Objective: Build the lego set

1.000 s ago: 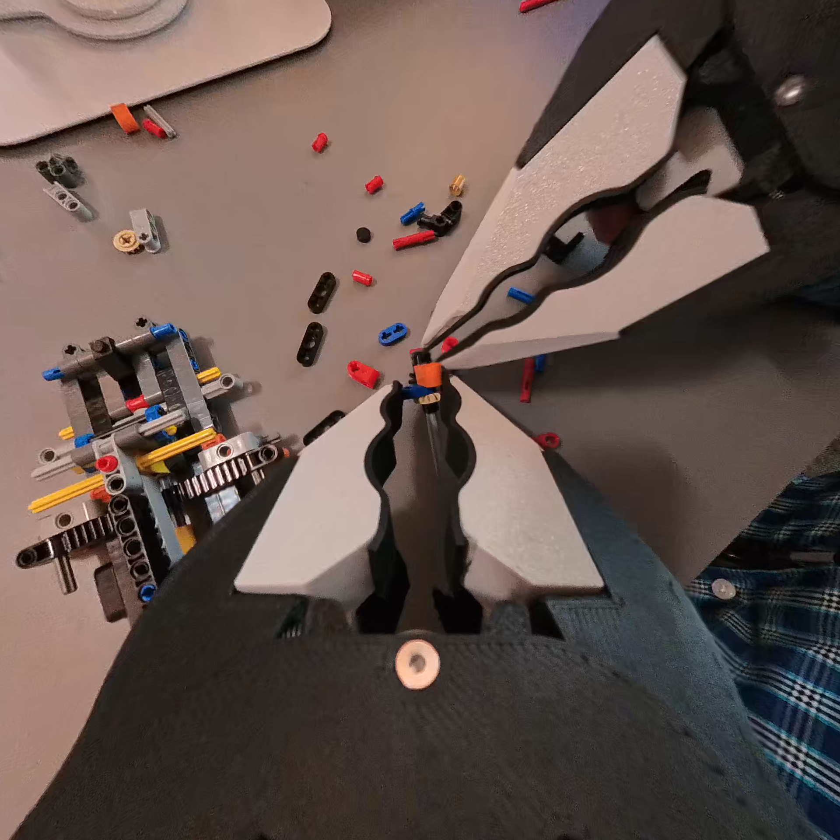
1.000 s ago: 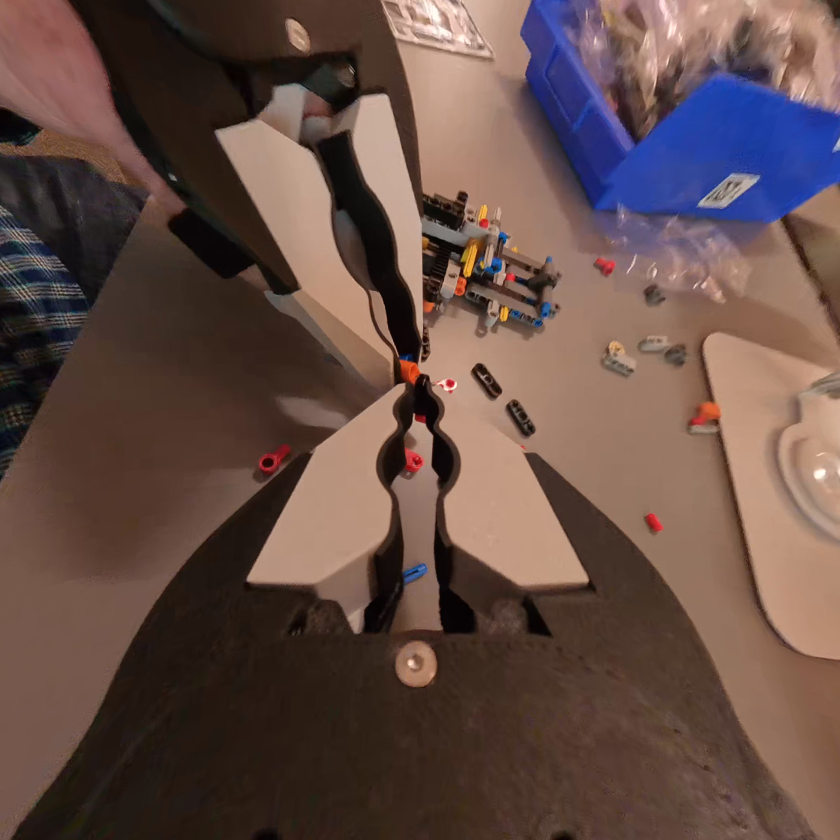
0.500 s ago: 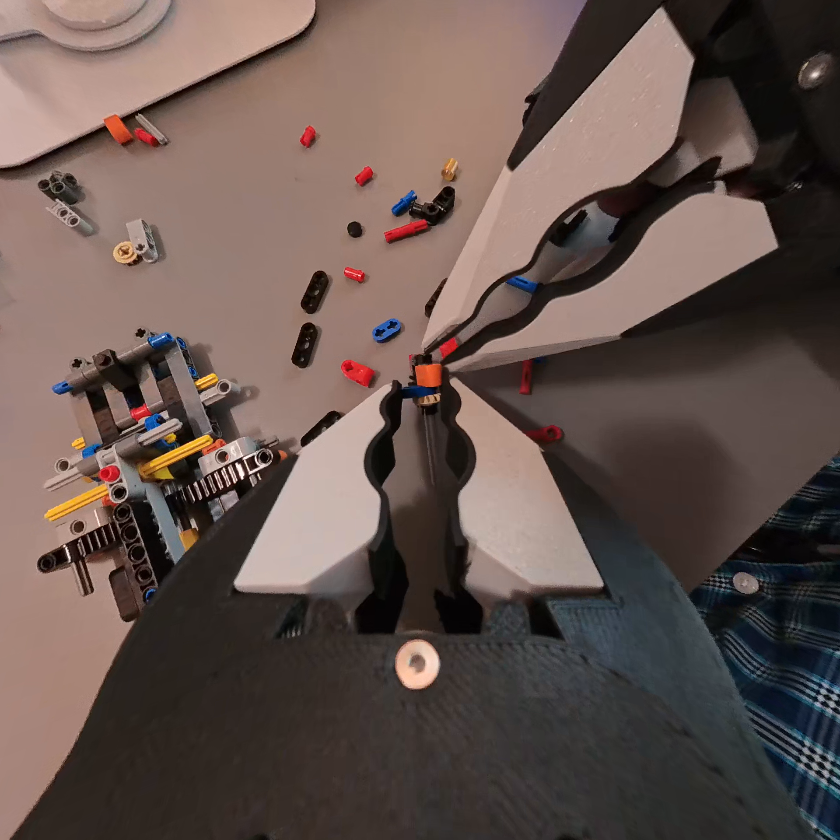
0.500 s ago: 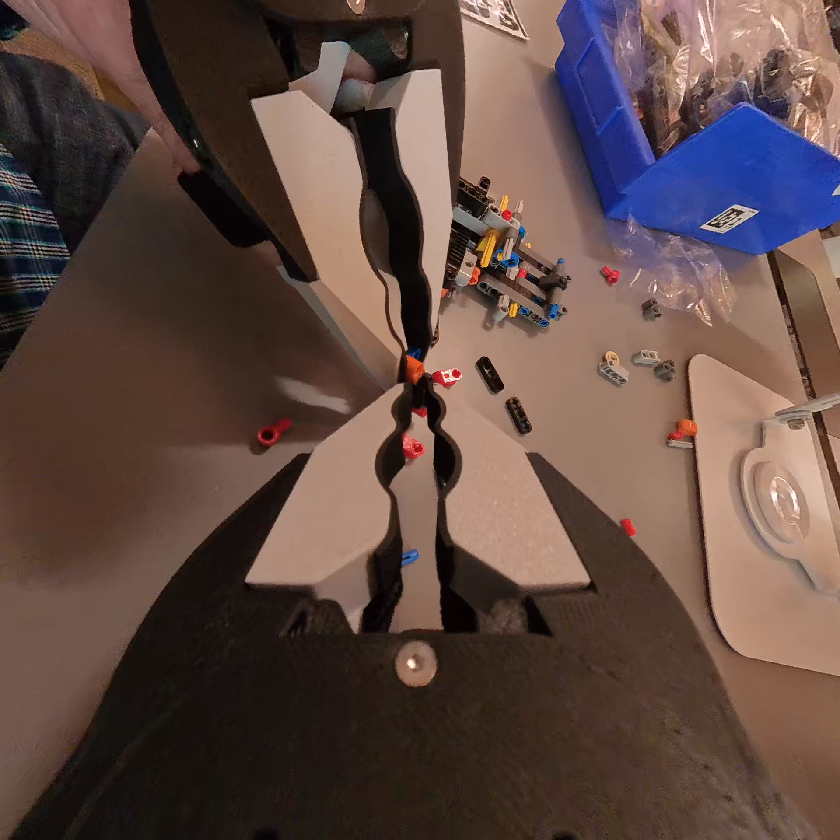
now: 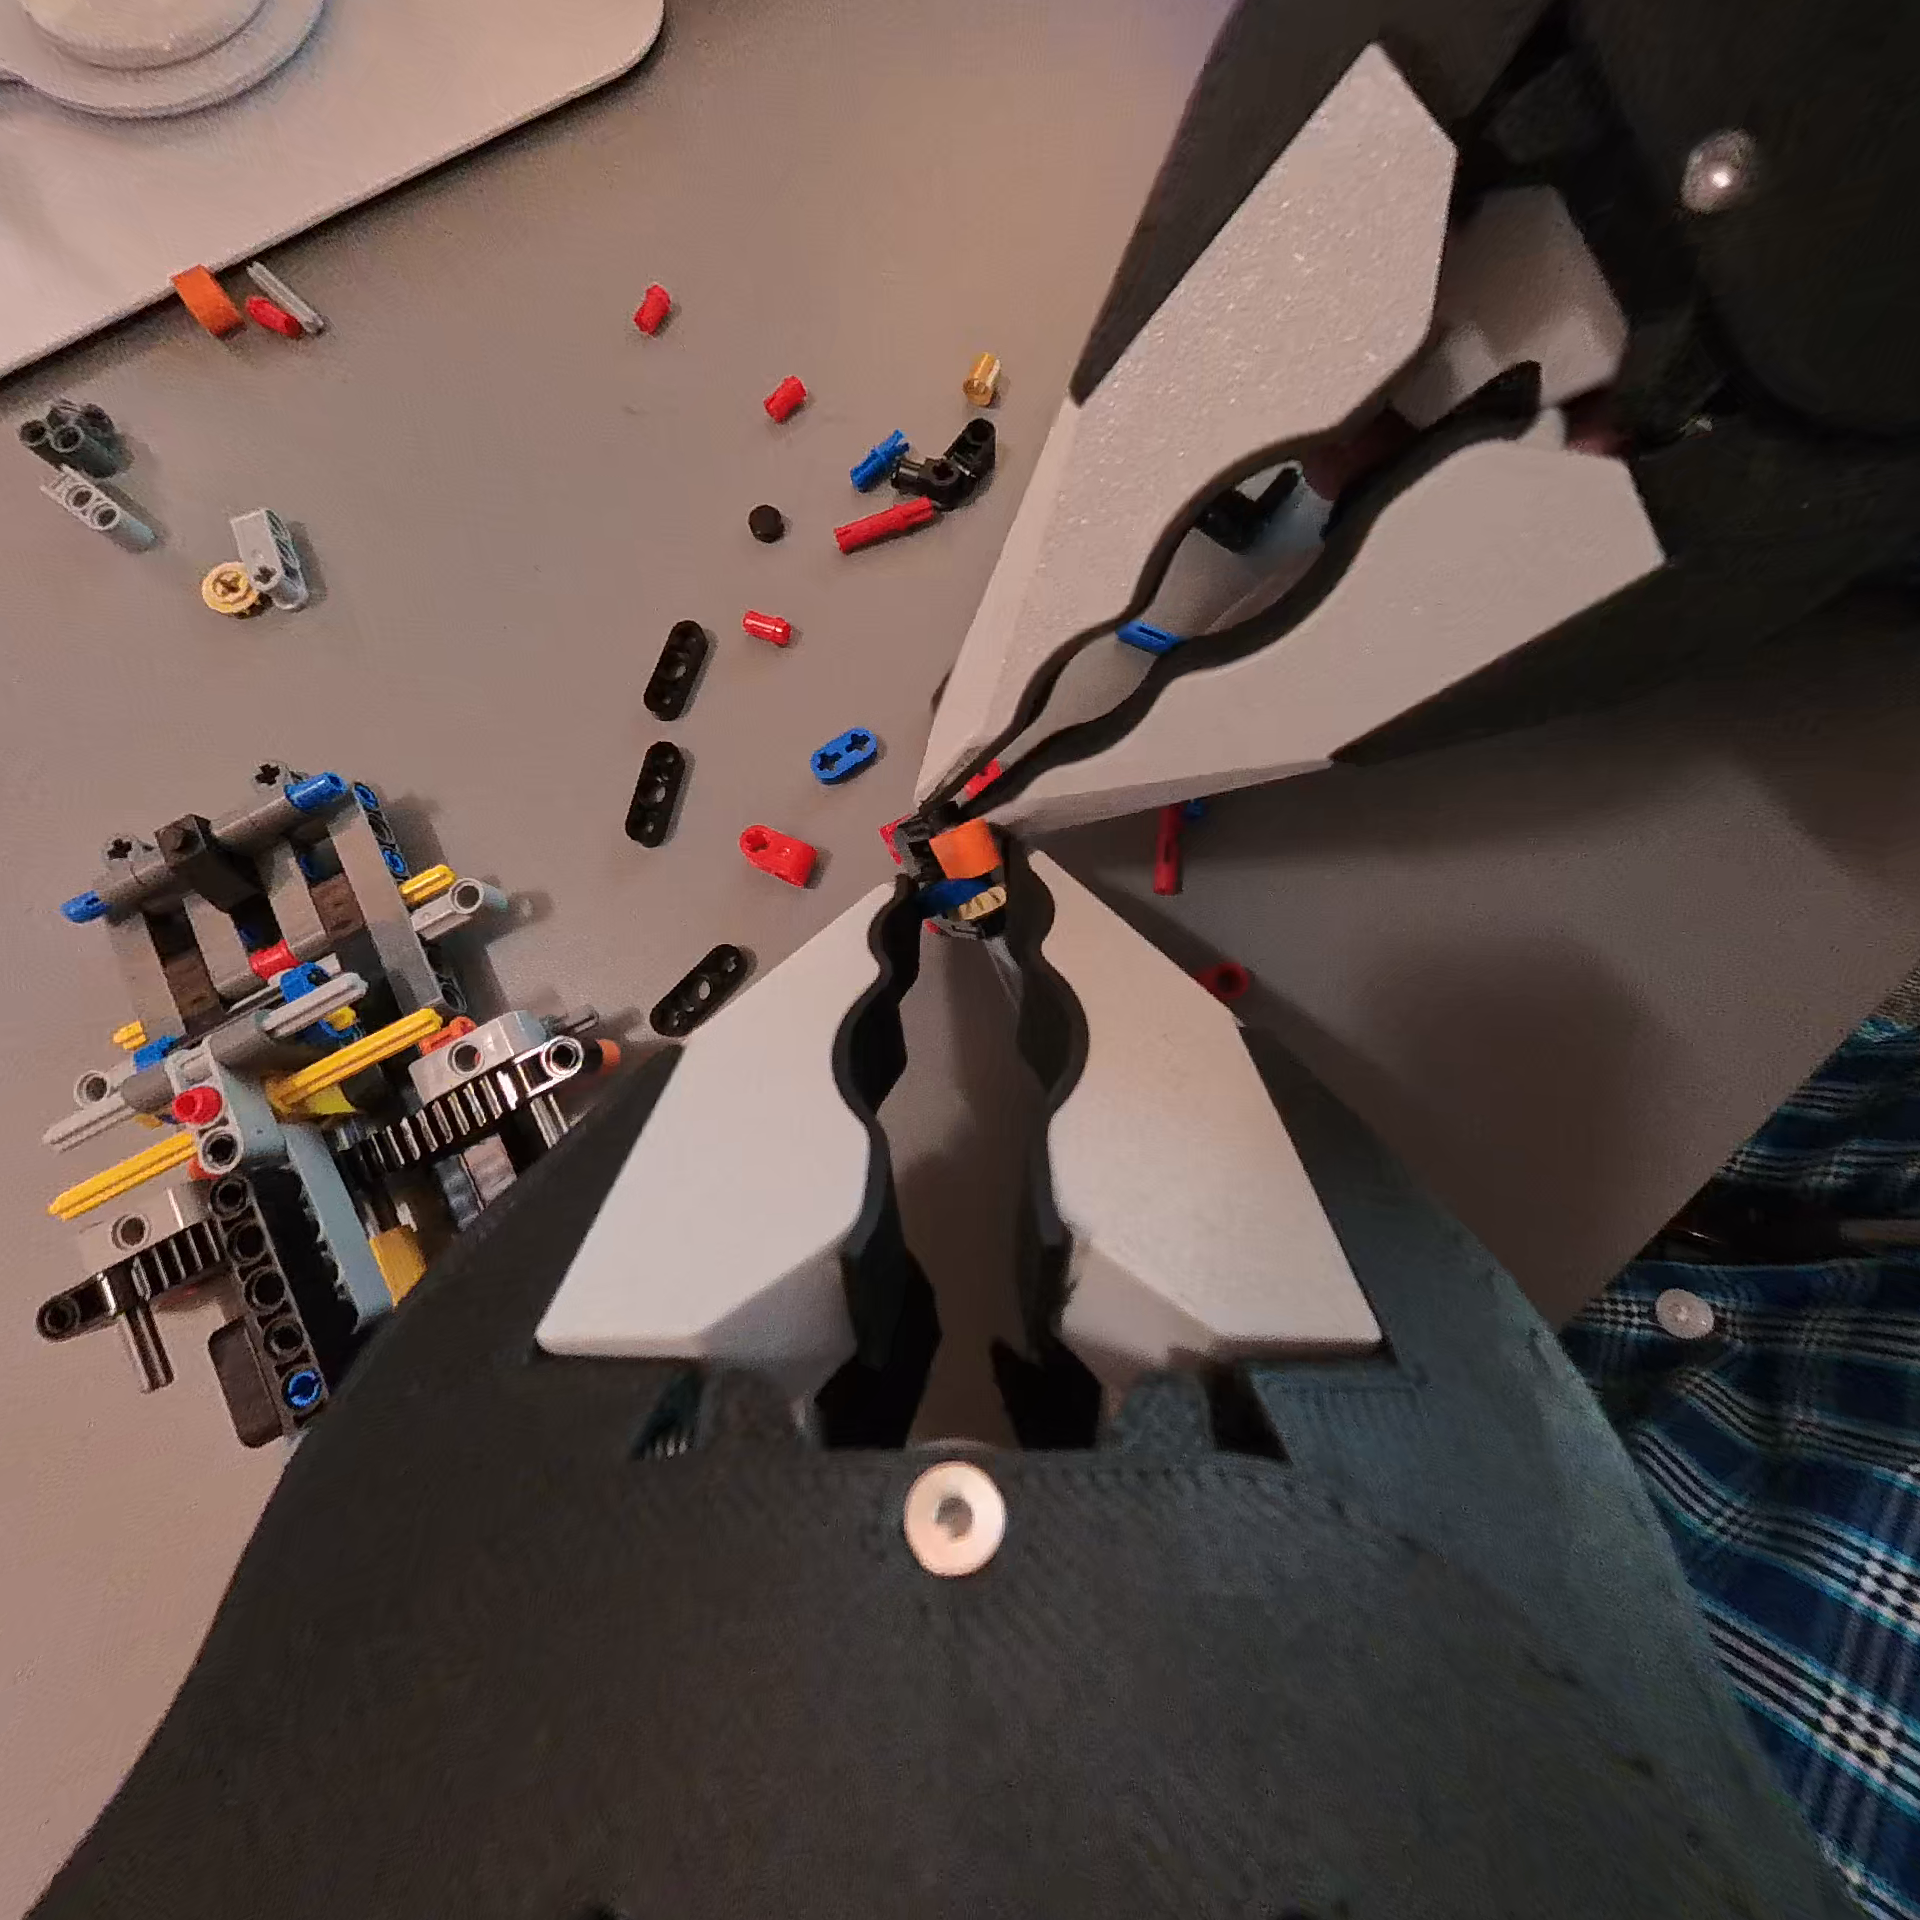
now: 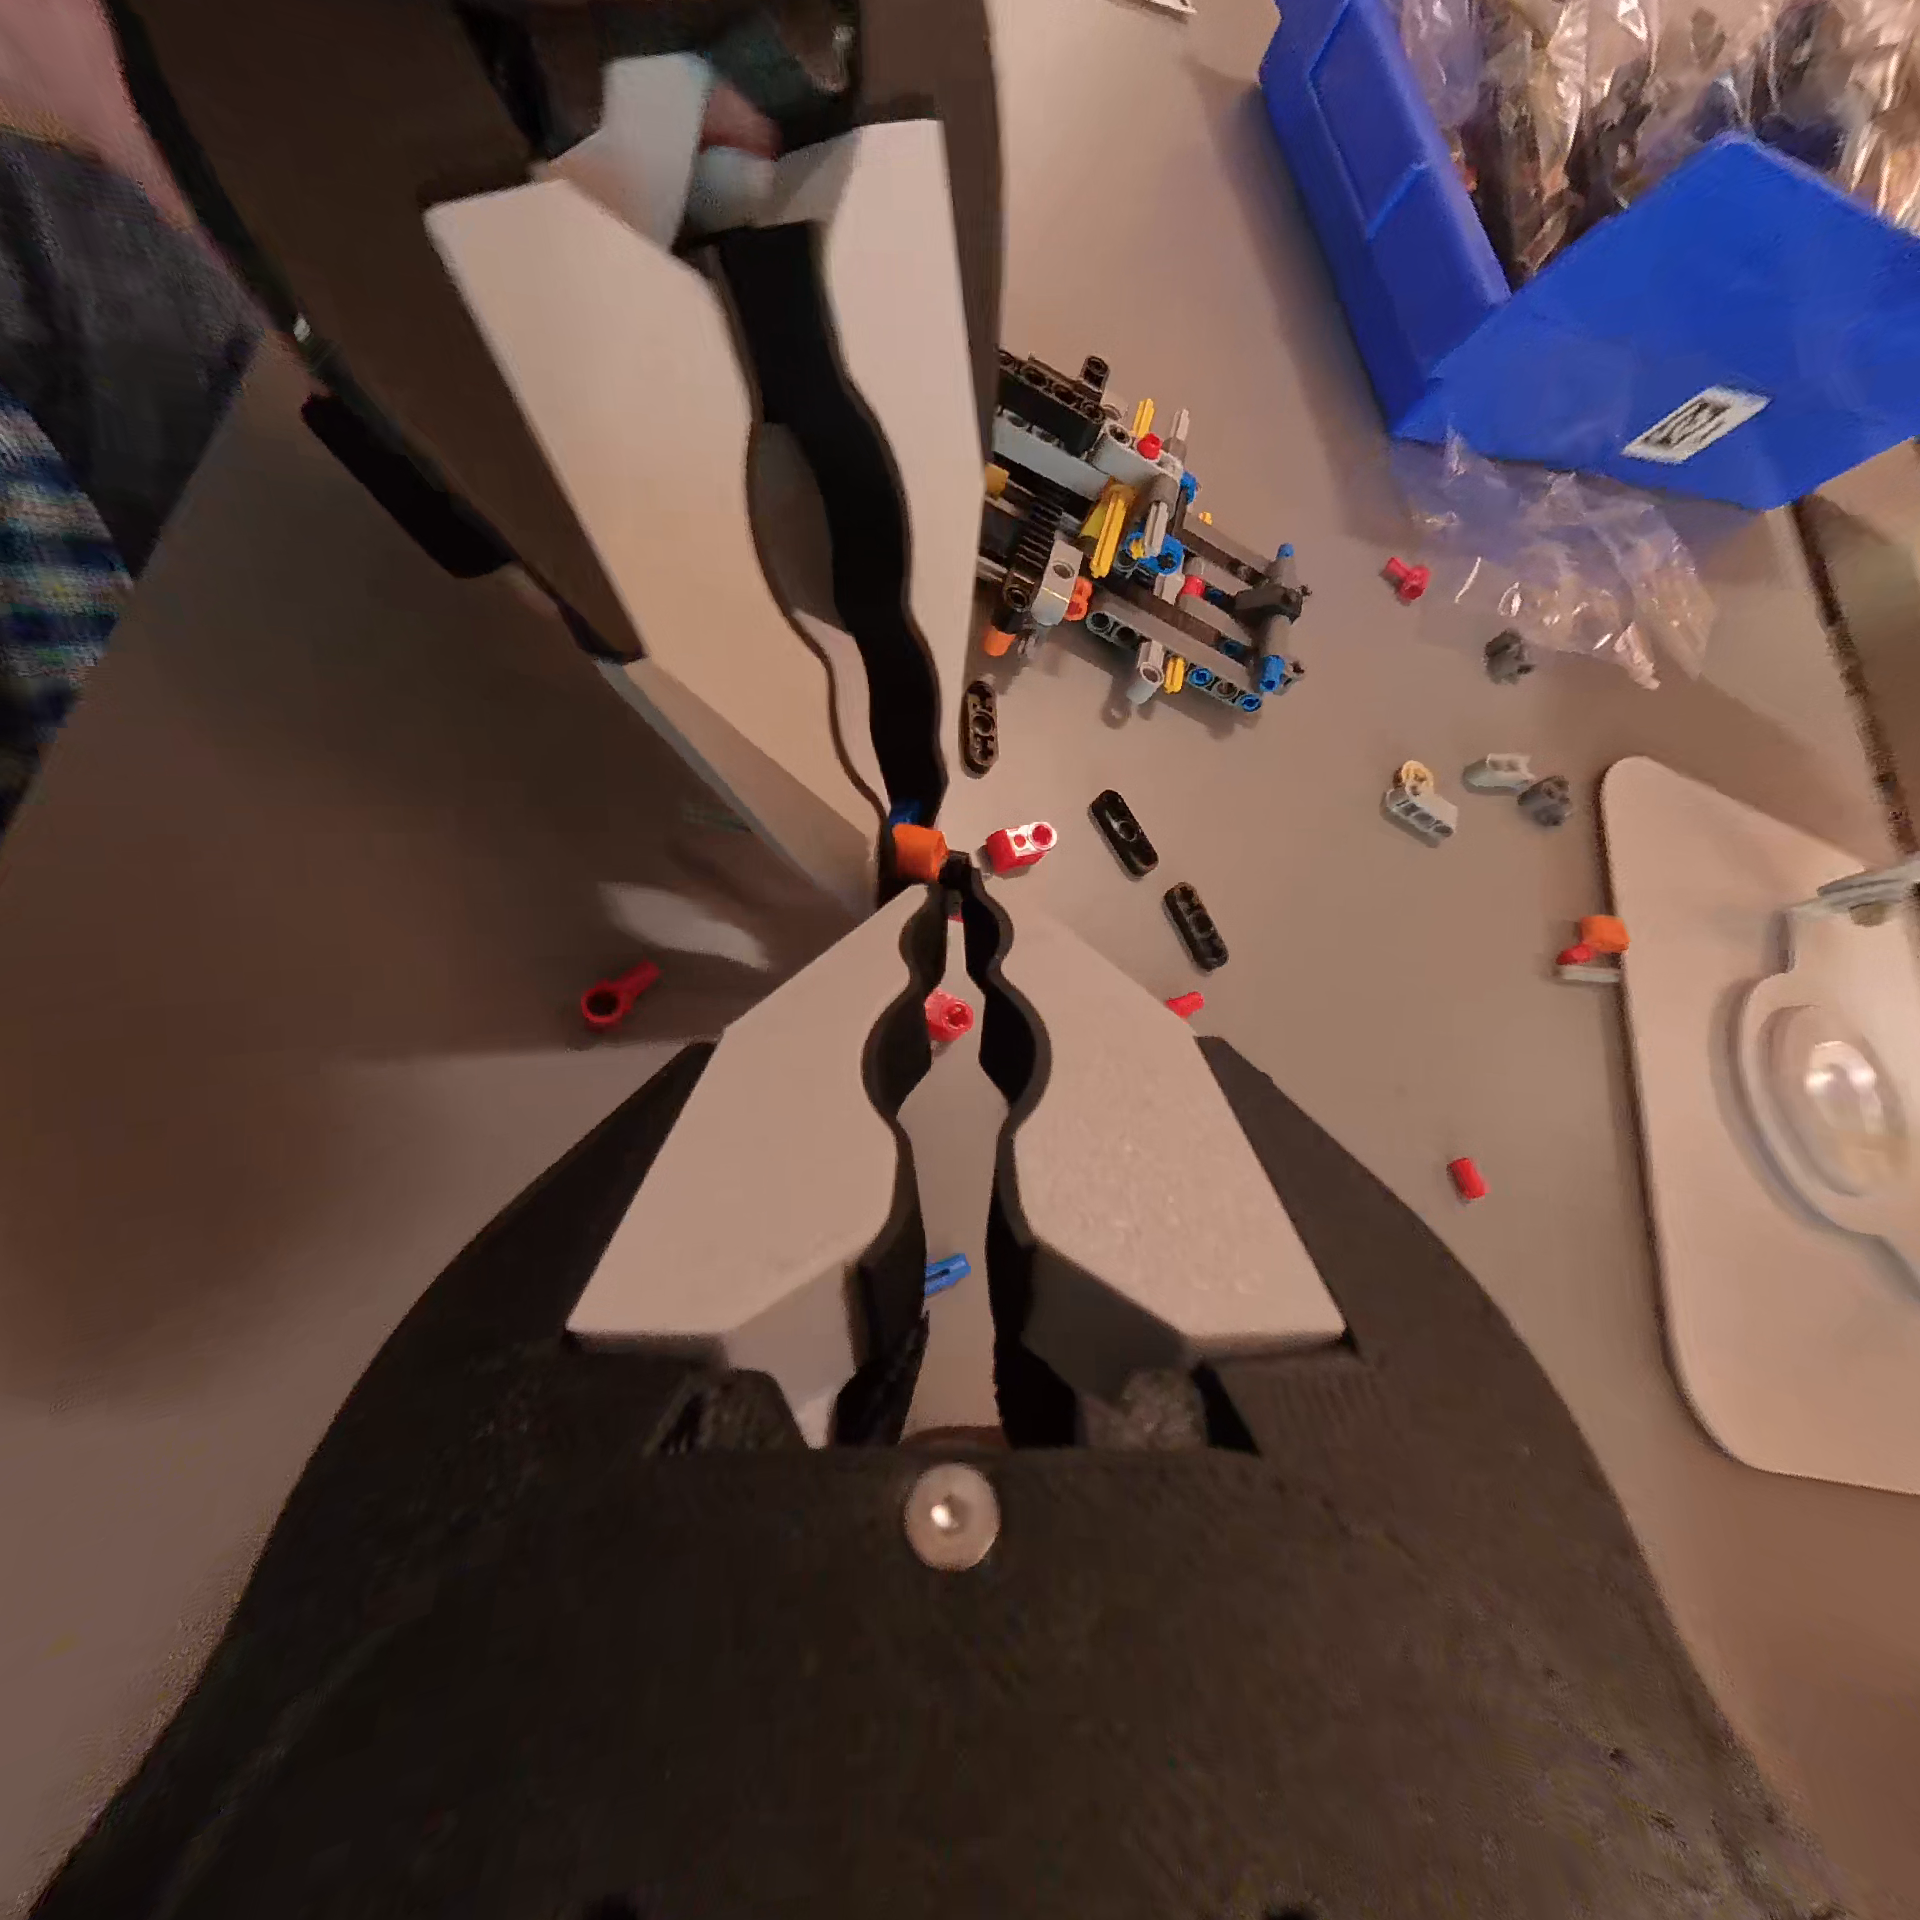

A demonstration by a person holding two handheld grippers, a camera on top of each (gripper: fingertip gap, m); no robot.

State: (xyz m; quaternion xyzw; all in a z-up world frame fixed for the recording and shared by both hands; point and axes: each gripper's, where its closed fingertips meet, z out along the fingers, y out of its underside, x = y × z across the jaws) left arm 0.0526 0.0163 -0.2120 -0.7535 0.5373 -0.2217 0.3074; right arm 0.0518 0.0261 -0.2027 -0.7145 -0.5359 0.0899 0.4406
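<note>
My left gripper (image 5: 961, 906) is shut on a small sub-assembly (image 5: 966, 878), a thin grey axle carrying a blue piece, a tan gear and an orange bush (image 5: 964, 847). My right gripper (image 6: 943, 883) meets it tip to tip and is shut on a small black piece (image 6: 954, 868) pressed against the orange bush (image 6: 916, 847). In the left wrist view the right gripper (image 5: 940, 816) comes in from the upper right. In the right wrist view the left gripper (image 6: 912, 816) comes in from above. The partly built model (image 5: 281, 1039) lies on the table to the left and also shows in the right wrist view (image 6: 1132, 561).
Loose pieces lie on the grey table: a red connector (image 5: 779, 854), a blue link (image 5: 844, 753) and black links (image 5: 675, 670). A blue bin (image 6: 1662, 312) with plastic bags stands at the back right. A white pad (image 6: 1766, 1091) lies to the right. A plaid sleeve (image 5: 1766, 1403) is at the table edge.
Both grippers stay tip to tip on the small sub-assembly. The pair has shifted slightly over the table, and the right wrist view has tilted a little.
</note>
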